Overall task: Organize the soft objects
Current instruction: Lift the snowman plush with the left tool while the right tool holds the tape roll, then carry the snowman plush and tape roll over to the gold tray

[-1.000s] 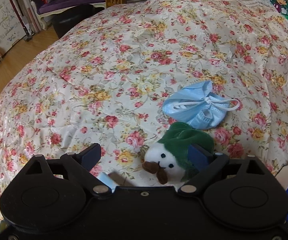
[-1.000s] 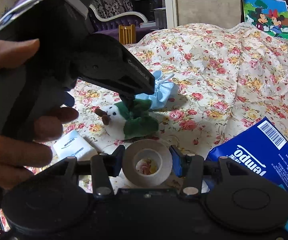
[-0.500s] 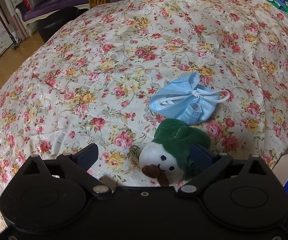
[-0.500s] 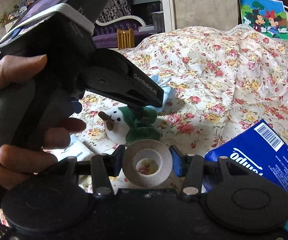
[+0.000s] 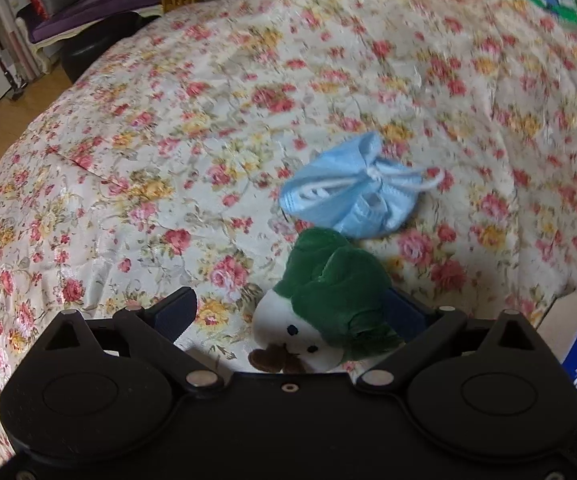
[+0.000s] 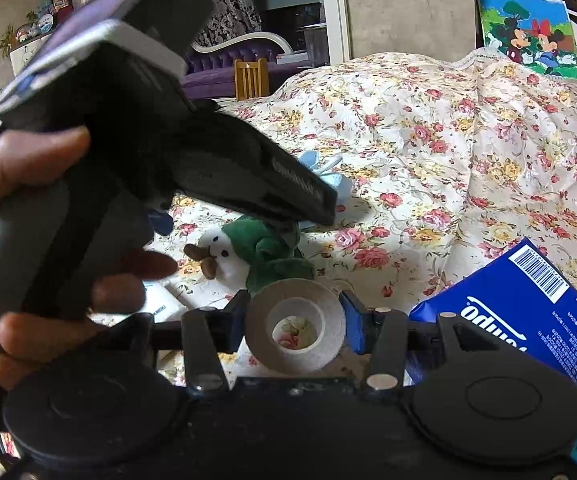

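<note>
Jaws' right pad [image 5: 402,312] half-hidden behind plush toy [image 5: 328,304].

Plush toys we count: one, a white snowman in a green hat [image 5: 328,300]
Face masks: one, blue [image 5: 348,196]
Tape rolls: one [image 6: 294,326]
Blue tissue packs: one [image 6: 528,312]
White packets: one, lower left [image 6: 164,300]
Grippers: two
</note>
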`<action>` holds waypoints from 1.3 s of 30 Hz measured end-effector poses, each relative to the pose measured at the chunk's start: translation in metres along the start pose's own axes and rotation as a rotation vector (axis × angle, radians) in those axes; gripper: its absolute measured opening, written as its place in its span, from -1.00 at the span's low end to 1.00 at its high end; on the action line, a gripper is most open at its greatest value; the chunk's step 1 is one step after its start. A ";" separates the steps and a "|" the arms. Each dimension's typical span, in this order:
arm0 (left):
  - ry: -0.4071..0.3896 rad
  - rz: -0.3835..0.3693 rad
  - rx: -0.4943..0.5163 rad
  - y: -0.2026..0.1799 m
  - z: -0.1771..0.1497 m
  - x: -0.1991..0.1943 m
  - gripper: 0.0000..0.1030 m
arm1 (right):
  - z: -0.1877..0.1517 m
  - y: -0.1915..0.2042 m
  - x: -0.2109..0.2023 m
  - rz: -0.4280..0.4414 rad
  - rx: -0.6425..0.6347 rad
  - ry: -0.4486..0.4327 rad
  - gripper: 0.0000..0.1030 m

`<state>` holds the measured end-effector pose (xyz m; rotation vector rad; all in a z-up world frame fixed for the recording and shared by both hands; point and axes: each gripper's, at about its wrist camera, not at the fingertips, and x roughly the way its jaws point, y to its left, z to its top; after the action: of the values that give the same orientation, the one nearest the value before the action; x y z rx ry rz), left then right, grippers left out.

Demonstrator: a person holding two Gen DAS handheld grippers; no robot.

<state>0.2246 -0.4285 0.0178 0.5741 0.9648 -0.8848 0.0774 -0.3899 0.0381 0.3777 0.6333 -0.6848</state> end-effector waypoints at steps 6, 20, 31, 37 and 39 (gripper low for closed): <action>0.049 -0.127 -0.034 0.008 0.002 0.008 0.20 | 0.000 0.000 0.002 -0.004 -0.005 0.003 -0.08; -0.103 0.013 -0.189 0.060 -0.024 -0.088 0.06 | 0.000 0.001 0.008 -0.046 -0.013 -0.017 -0.08; -0.164 0.274 -0.371 0.170 -0.152 -0.207 0.07 | -0.005 0.020 0.005 -0.081 -0.104 -0.075 -0.08; -0.129 0.385 -0.490 0.216 -0.232 -0.235 0.07 | -0.010 0.031 -0.005 -0.075 -0.153 -0.111 -0.08; -0.114 0.395 -0.543 0.231 -0.253 -0.237 0.07 | -0.012 0.035 -0.011 -0.079 -0.172 -0.130 -0.08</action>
<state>0.2391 -0.0242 0.1169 0.2286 0.8985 -0.2767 0.0903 -0.3535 0.0404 0.1480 0.5809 -0.7180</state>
